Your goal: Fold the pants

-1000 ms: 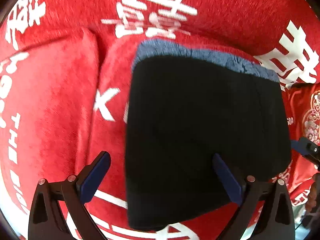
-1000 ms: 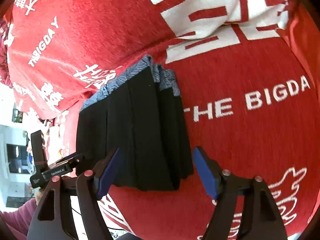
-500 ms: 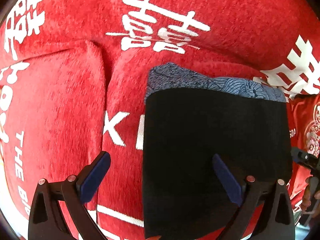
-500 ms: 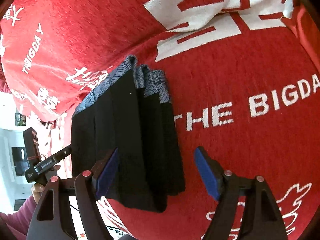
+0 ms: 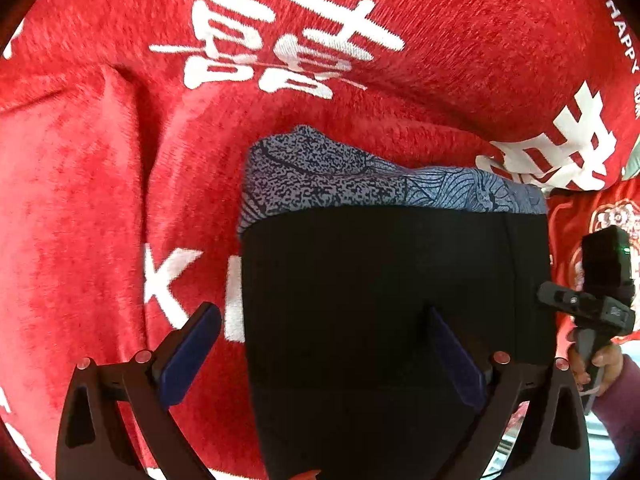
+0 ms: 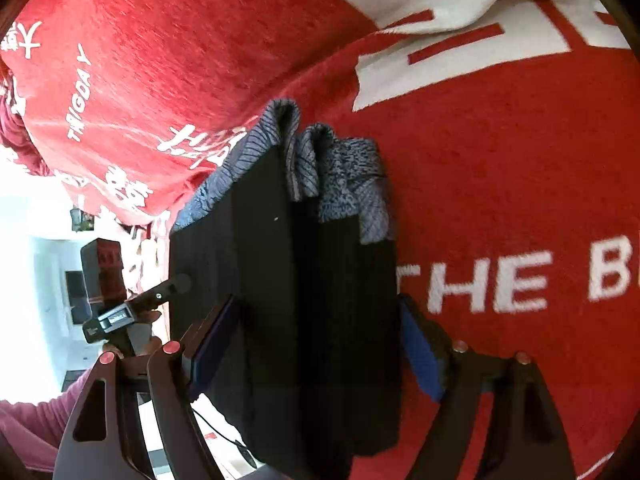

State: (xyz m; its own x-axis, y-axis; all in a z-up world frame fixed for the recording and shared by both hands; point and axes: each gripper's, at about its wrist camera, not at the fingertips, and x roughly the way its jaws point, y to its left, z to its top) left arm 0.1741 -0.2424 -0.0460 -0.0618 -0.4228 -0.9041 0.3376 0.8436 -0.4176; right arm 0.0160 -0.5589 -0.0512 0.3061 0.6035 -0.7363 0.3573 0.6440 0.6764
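Observation:
The pants are folded into a thick black bundle with a blue-grey patterned layer showing at the far end. They lie on the red cover. My left gripper is open, its jaws wide apart over the bundle's near left part. In the right wrist view the bundle shows its stacked folds edge-on. My right gripper is open and straddles the bundle's near end, one blue pad on each side. Each gripper holds nothing.
The red cover with white letters spreads all around the pants, with a raised fold to the left. The other hand-held gripper shows at the right edge and at the left. A bright room lies beyond the cover's edge.
Both grippers have moved in closer over the bundle, which now looks larger. The right gripper's jaws now sit on either side of the bundle's near end. Both stayed open.

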